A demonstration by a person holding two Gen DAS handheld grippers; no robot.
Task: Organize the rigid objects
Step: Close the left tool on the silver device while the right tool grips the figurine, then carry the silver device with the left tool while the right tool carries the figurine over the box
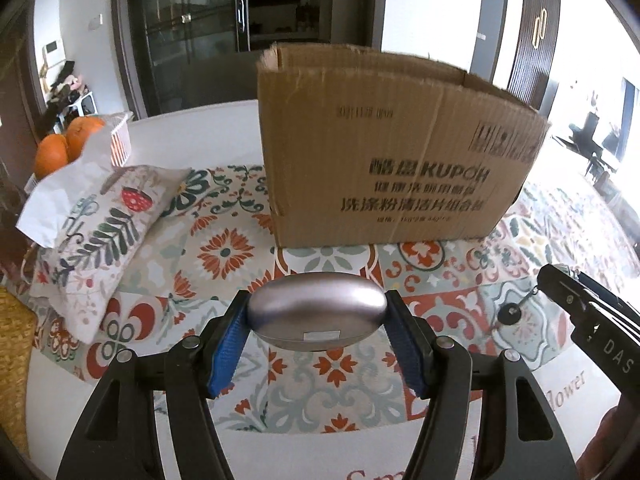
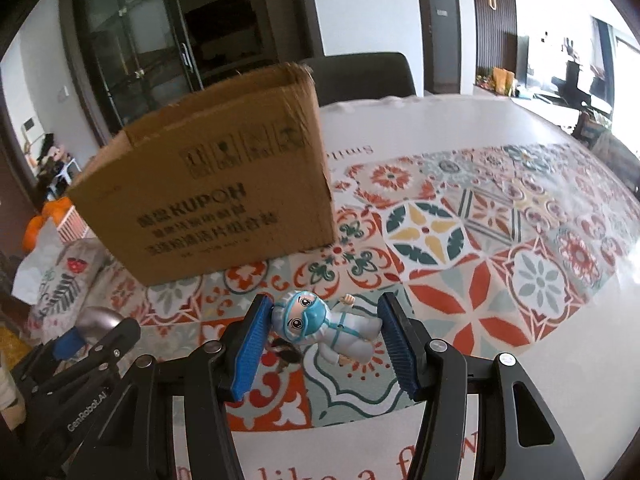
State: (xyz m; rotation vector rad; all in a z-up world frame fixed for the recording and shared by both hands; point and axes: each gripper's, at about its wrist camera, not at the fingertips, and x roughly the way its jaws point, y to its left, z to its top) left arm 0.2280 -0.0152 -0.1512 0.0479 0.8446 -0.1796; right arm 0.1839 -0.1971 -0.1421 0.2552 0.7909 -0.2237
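Note:
My left gripper (image 1: 316, 312) is shut on a silver oval metal case (image 1: 316, 310), held above the patterned tablecloth in front of a brown cardboard box (image 1: 396, 152). In the right wrist view, my right gripper (image 2: 322, 330) has its blue pads on either side of a small figurine in a white suit with a blue hood and mask (image 2: 320, 326). The left pad touches its head; a small gap shows at the right pad. The box (image 2: 224, 196) stands open-topped beyond it. The left gripper with the silver case (image 2: 94, 320) shows at lower left.
A patterned cushion (image 1: 100, 236) lies left of the box, with white paper and oranges (image 1: 68, 144) in a white basket behind it. A woven mat (image 1: 12, 360) is at far left. The right gripper body (image 1: 592, 320) shows at right. A dark chair (image 2: 360, 74) stands behind the table.

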